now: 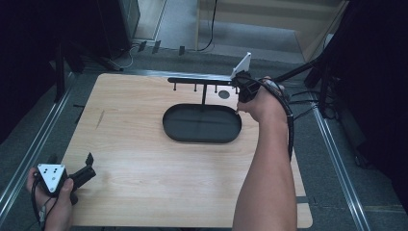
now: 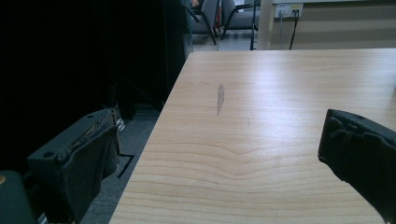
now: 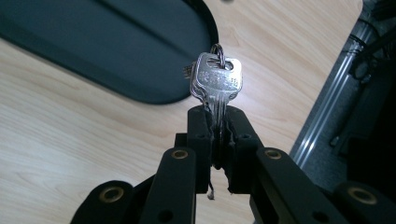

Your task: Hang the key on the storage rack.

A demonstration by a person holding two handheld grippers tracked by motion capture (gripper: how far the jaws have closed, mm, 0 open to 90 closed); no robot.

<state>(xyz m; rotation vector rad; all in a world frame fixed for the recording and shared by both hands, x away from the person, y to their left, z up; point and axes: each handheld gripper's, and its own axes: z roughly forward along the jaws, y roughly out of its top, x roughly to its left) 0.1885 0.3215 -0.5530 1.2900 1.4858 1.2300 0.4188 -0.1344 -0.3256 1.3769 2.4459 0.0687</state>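
Right tongs [image 3: 218,122]: closed on a bunch of silver keys [image 3: 216,84], the blades pinched between the two pads. In the right gripper view the keys' long axis runs in line with the jaws; the bows and the small ring [image 3: 218,50] threaded through them point away from the tongs, the blade tips sit buried between the pads. At least two keys lie stacked flat against each other; an exact count cannot be made.

Location: in the high view the right tongs [image 1: 239,88] are held above the far right part of the worktop [image 1: 144,163], beside the right end of a black hook rail [image 1: 199,80] that stands on a post. The keys themselves are too small to make out there. The rail carries short pegs hanging downward. Its post rises from a black oval tray [image 1: 202,124] lying near the far edge of the worktop, right of centre.

Left tongs [image 1: 84,169]: at the near left corner of the worktop, jaws standing wide apart with nothing between them. In the left gripper view the left pad hangs past the left edge, the right pad is over the wood. A short grey scuff mark [image 2: 220,98] shows on the worktop surface near that edge.
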